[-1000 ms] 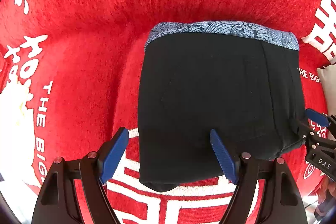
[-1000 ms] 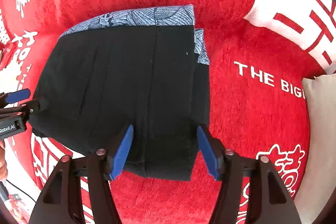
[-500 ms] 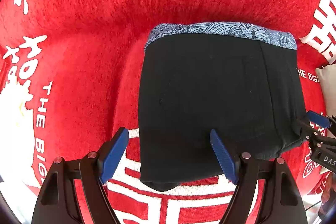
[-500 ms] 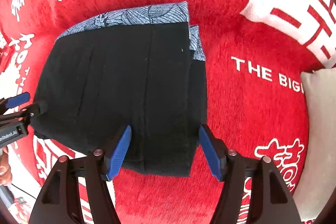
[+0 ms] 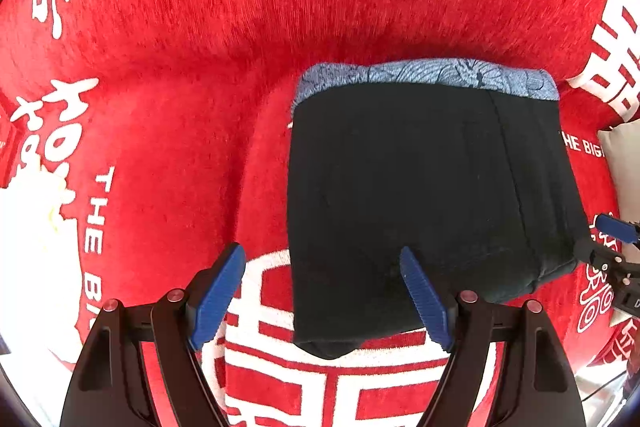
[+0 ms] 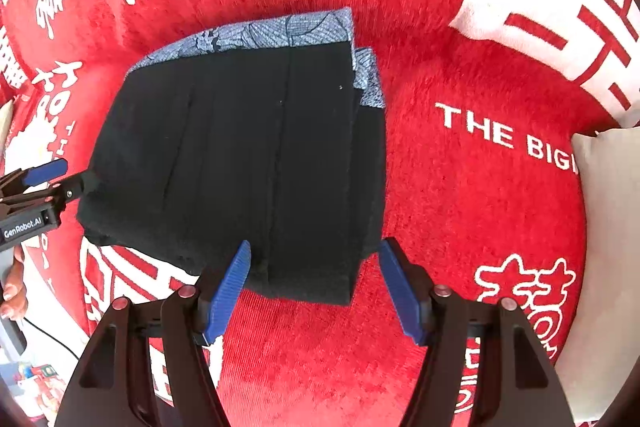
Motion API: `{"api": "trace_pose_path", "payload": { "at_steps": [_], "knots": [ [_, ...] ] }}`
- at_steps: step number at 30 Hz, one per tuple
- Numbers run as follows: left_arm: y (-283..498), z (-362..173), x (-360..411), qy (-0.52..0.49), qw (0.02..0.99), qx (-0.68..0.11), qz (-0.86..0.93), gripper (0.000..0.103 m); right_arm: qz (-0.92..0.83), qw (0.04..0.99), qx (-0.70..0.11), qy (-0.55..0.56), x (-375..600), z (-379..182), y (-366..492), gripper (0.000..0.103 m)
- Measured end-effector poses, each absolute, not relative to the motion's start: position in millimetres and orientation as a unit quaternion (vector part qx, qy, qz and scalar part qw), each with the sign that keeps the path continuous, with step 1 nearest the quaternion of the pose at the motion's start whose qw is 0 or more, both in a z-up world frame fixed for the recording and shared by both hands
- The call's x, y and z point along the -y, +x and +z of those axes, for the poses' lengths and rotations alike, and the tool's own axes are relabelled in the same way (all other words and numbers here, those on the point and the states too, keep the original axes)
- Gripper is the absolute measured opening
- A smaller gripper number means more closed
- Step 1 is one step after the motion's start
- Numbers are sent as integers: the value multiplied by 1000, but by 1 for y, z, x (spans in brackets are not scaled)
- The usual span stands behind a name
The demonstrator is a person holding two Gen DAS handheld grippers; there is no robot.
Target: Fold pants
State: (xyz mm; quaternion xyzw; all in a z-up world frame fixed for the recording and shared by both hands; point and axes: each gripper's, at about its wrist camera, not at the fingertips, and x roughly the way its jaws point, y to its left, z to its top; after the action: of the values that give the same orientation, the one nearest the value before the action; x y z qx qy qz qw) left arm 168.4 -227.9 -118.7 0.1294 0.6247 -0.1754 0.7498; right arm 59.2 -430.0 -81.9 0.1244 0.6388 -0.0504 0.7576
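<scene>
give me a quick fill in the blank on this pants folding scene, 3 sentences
The folded pants are mostly ____ in colour.
Their patterned waistband is ____ and lies at the far edge.
Both the left gripper and the right gripper have their jaws ____, holding nothing.

Missing words: black; blue; open

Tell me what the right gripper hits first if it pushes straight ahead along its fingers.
Most likely the folded black pants: the right gripper is open and its fingers straddle the near corner of the fold. Depth is unclear, so it may meet the red blanket beneath at almost the same time.
</scene>
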Motion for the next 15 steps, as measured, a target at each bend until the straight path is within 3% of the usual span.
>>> {"api": "trace_pose_path", "payload": {
  "at_steps": [5, 9, 15],
  "knots": [
    [191, -111, 212, 93, 740, -628, -222, 81, -40, 761, -622, 179, 463, -72, 60, 72],
    [210, -116, 201, 61, 722, -643, -247, 81, -13, 736, -624, 262, 493, -85, 65, 75],
    [238, -142, 198, 48, 682, -674, -280, 81, 18, 718, -629, 298, 518, -113, 79, 76]
  ]
}}
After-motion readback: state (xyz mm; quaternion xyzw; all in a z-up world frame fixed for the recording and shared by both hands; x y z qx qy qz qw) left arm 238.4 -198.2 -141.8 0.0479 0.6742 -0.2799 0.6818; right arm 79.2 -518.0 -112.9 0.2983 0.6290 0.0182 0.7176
